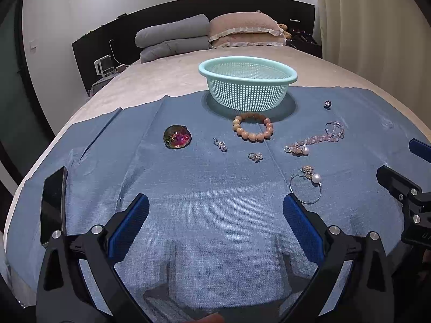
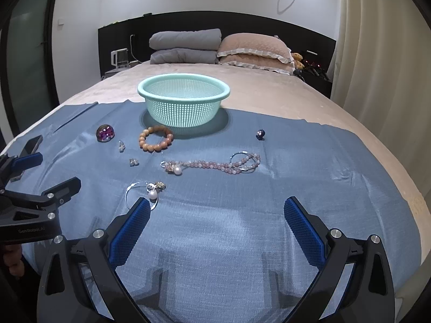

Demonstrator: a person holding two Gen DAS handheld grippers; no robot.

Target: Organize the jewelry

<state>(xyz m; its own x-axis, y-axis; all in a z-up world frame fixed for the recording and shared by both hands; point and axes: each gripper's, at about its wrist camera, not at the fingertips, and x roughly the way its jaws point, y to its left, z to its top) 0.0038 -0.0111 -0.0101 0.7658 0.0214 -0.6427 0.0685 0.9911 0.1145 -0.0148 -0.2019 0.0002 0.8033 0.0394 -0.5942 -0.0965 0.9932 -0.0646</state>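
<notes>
A mint mesh basket (image 1: 247, 80) (image 2: 183, 99) stands at the back of a blue cloth (image 1: 215, 202) (image 2: 242, 202). In front of it lie an orange bead bracelet (image 1: 252, 127) (image 2: 156, 138), a pink bead strand (image 1: 315, 139) (image 2: 212, 164), a wire hoop with a pearl (image 1: 307, 185) (image 2: 146, 191), an iridescent glass dome (image 1: 177, 136) (image 2: 105, 133), small crystal charms (image 1: 220, 144) (image 2: 121, 146) and a dark ring (image 1: 327, 104) (image 2: 260, 134). My left gripper (image 1: 215, 207) and right gripper (image 2: 216, 210) are open and empty, near the front of the cloth.
The cloth lies on a beige bed with grey and pink pillows (image 1: 210, 33) at the headboard. A dark phone (image 1: 54, 204) lies at the cloth's left edge. Curtains (image 2: 377, 53) hang on the right.
</notes>
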